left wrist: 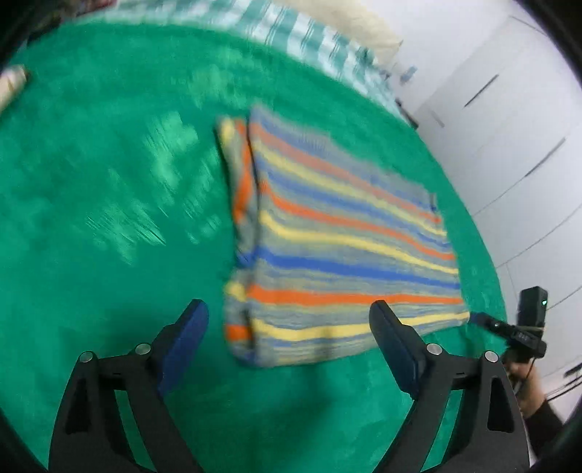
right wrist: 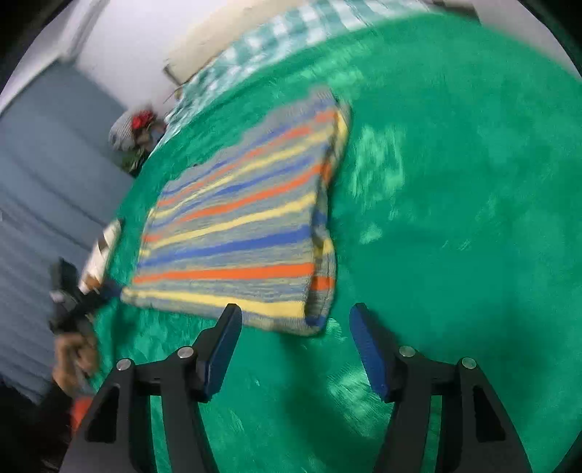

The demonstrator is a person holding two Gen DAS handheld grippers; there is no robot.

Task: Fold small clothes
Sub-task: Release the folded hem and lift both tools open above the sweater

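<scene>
A striped knit garment [left wrist: 334, 240] in blue, orange, yellow and grey lies flat on the green blanket [left wrist: 109, 218], with one side folded over along its left edge. My left gripper [left wrist: 289, 314] is open and empty, just above the garment's near edge. In the right wrist view the garment [right wrist: 240, 233] lies ahead to the left, its folded edge on the right side. My right gripper [right wrist: 294, 320] is open and empty, over the garment's near right corner. The other gripper shows at the right edge of the left wrist view [left wrist: 516, 331] and at the left edge of the right wrist view [right wrist: 80, 294].
A green-and-white checked cloth [left wrist: 298, 32] lies along the far edge of the blanket. White cabinet fronts [left wrist: 509, 127] stand to the right. A grey and red bundle [right wrist: 132, 129] sits beside the bed, with grey floor [right wrist: 47, 174] at left.
</scene>
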